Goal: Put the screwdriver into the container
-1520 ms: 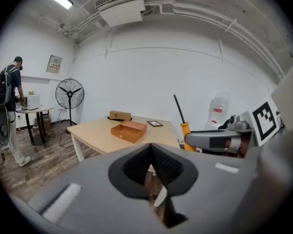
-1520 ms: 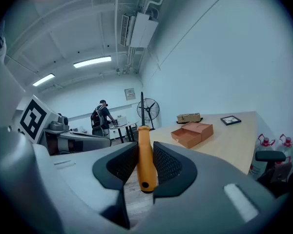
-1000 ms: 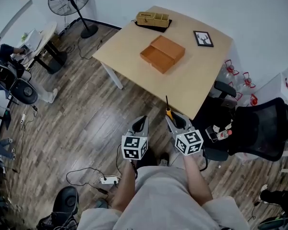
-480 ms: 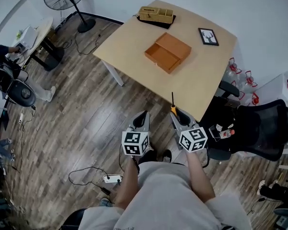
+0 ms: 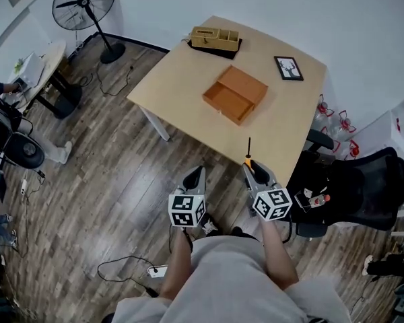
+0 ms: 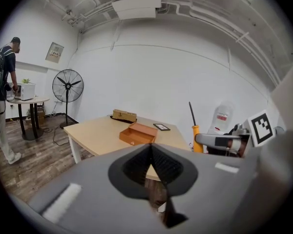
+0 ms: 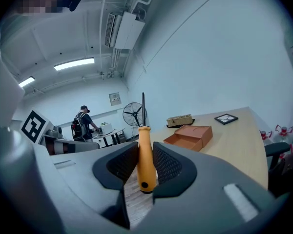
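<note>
My right gripper [image 5: 251, 169] is shut on a screwdriver [image 7: 145, 152] with an orange handle and a black shaft that points up and forward [image 5: 248, 151]. It hangs just off the near edge of the wooden table [image 5: 188, 79]. The container, an open orange box [image 5: 235, 94], lies in the middle of that table, well ahead of both grippers; it also shows in the right gripper view [image 7: 189, 135] and the left gripper view [image 6: 137, 133]. My left gripper [image 5: 192, 177] is shut with nothing in it, over the floor to the left of the right one.
A tan wooden organiser [image 5: 215, 38] stands at the table's far edge and a small framed picture [image 5: 288, 67] lies at its far right. A black office chair [image 5: 363, 184] stands right of me. A floor fan [image 5: 85, 5] and a round side table [image 5: 44, 62] stand far left.
The view has drawn back slightly and the table sits a little farther ahead. Both grippers have shifted slightly right and down in the view, the screwdriver still held.
</note>
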A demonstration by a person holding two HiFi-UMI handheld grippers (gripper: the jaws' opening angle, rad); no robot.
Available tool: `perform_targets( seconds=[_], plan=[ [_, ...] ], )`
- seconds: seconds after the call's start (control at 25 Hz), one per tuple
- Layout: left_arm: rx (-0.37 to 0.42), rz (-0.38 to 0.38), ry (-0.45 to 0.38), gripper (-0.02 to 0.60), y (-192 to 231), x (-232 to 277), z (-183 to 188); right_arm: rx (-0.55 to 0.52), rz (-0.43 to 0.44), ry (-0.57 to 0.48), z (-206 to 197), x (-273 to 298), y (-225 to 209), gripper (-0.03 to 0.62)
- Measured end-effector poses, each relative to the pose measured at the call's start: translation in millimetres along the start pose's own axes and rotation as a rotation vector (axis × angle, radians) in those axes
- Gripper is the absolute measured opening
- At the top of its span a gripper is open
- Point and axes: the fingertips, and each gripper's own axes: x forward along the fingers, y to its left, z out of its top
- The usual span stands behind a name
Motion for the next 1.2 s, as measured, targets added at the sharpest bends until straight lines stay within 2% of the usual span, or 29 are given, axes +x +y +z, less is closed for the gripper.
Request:
perform_targets(
  seconds=[0.24,0.6,0.88,1.2],
  plan=[
    [0.003,0.003,0.012,0.055,31.0,-2.3,-2.5,-0.003,-0.041,-0.011,-4.7,17.2,1.8,0.097],
    [0.003,0.010,0.012,0.055,61.0,5.6,6.6,0.013,-0.031,-0.009,-5.0,47.9,8.8,0.098],
    [0.036,0.003,0.042,0.055,88.4,38.4,15.4,0.052,-0.050,-0.011,-5.2,86.3,-9.6,0.098],
    [0.045,-0.048,0.081,0.055,122.1,108.0,39.5,0.061,-0.104,0.015,4.7,148.2,-47.2,0.098]
  ],
)
